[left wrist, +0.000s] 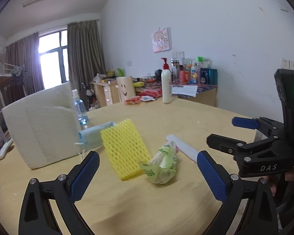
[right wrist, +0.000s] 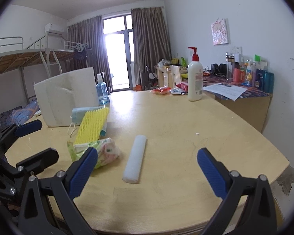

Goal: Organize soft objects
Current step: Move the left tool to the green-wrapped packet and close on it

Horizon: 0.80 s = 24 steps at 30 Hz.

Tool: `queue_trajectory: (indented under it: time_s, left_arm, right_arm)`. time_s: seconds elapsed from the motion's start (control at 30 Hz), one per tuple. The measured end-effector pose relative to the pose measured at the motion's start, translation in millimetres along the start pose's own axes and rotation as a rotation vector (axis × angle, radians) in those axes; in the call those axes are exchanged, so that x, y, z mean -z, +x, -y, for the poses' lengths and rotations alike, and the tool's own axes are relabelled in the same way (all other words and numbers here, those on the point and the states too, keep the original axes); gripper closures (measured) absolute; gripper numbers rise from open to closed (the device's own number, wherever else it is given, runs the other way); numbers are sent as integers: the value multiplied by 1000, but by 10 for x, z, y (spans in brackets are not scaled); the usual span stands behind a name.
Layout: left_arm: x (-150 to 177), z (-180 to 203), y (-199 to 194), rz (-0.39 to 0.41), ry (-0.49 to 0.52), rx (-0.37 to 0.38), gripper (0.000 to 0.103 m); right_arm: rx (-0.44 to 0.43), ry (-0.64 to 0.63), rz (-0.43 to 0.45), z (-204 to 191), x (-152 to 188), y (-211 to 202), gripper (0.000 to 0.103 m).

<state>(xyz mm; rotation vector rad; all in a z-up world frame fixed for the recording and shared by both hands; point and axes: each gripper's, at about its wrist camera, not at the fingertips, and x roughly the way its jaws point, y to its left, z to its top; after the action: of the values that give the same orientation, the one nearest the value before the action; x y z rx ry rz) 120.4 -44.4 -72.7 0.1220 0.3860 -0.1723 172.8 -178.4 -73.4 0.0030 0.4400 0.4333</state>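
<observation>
yellow foam net lies on wooden table, leaning on blue face mask, touching green tissue pack. white foam roll lies apart, just right of pack. big white foam block stands at table's left. left gripper wide open, empty, hovering before net and pack. right gripper wide open, empty, facing roll. judgement: sorting barely begun; soft items loosely clustered, nothing gripped, no clear gathering spot; all pieces left to place.
</observation>
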Motion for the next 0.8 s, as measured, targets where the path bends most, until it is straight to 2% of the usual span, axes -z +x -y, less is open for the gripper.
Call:
queue_trajectory:
  time_s: [0.17, 0.23, 0.43, 0.6, 0.7, 0.8]
  left_arm:
    - [7, 88, 139, -31, 12, 20, 7]
    - [4, 102, 195, -50, 6, 28, 15]
    - [-11, 187, 343, -112, 7, 75, 29]
    - [5, 208, 497, -201, -2, 69, 42]
    - [17, 179, 586, -253, -24, 69, 45]
    - [21, 186, 643, -284, -25, 74, 56]
  right_arm:
    - [-18, -13, -27, 49, 6, 87, 0]
    - [-24, -20, -38, 72, 4, 111, 0]
    - [-49, -38, -65, 140, -9, 167, 3]
    - [-69, -41, -83, 182, -7, 213, 3]
    - [-81, -42, -93, 180, -9, 245, 3]
    - [-93, -50, -103, 171, -10, 265, 3]
